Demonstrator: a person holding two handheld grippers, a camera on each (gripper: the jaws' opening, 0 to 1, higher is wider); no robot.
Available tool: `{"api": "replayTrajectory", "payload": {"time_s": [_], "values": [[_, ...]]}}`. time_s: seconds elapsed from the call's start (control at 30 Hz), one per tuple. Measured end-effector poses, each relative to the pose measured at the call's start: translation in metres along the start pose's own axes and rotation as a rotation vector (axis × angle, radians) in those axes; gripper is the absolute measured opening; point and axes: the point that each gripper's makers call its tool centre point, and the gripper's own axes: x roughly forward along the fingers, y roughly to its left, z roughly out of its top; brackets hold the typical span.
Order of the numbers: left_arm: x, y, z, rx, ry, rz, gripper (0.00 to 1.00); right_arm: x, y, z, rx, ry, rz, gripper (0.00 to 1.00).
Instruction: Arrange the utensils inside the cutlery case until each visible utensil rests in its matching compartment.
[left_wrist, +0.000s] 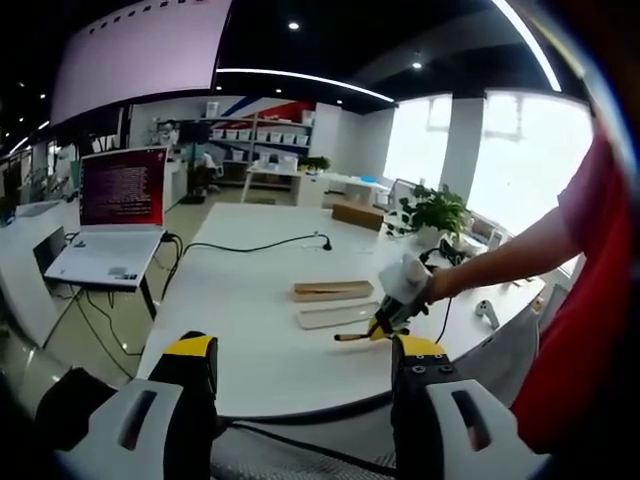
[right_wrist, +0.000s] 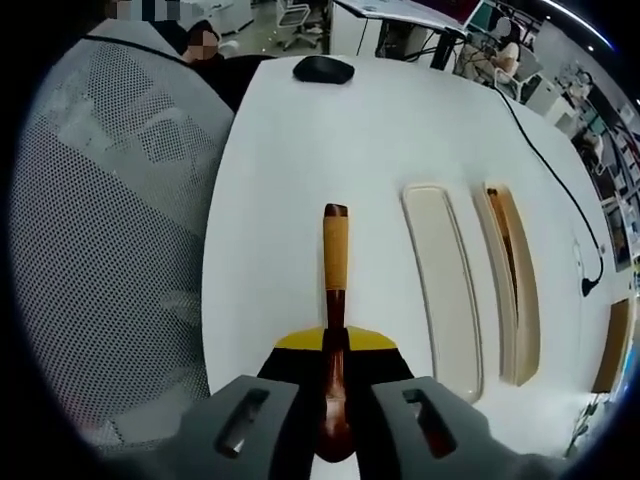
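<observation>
Nearest the lens in the right gripper view, the right gripper (right_wrist: 335, 395) has its jaws clenched on a wooden spoon (right_wrist: 334, 330): the dark reddish-brown bowl end sits pinched between the jaws, and the handle runs straight forward, ending in a paler, honey-coloured tip with a dark cap, held above the white desk (right_wrist: 300, 150). Just beyond the spoon's tip and off to one side lie the two halves of the cutlery case: a pale, shallow lid (right_wrist: 444, 285) and, beside it, the wooden case base (right_wrist: 512, 290) with a long slot in which something slim and brown seems to lie already, though it is too small to name. A black computer mouse (right_wrist: 323, 69) rests at the far end of the desk, and a mesh chair back (right_wrist: 120, 220) stands alongside. In the left gripper view, the left gripper (left_wrist: 305, 385) hangs short of the desk edge with its yellow-tipped jaws released and nothing between them; across the desk the right gripper (left_wrist: 398, 300) shows with the spoon (left_wrist: 352, 336) just beside the lid (left_wrist: 338, 315) and the case base (left_wrist: 333, 290). A laptop (left_wrist: 115, 215) sits on a neighbouring desk. The spoon looks light, rigid and smooth-varnished, so it could swivel in a pinch at the rounded bowl; a hold nearer mid-handle would probably steady it for laying into the slot.
</observation>
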Motion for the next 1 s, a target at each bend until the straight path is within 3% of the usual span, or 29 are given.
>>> {"api": "replayTrajectory", "payload": {"time_s": [0.3,1.0], "values": [[0.001,0.000,-0.001,-0.003,0.006,-0.002,0.72,-0.012,-0.022,0.000,-0.011,-0.001,-0.024,0.01],[0.007,0.002,0.000,-0.001,0.017,0.002,0.72,-0.021,-0.046,-0.001,-0.034,0.007,-0.023,0.01]]}}
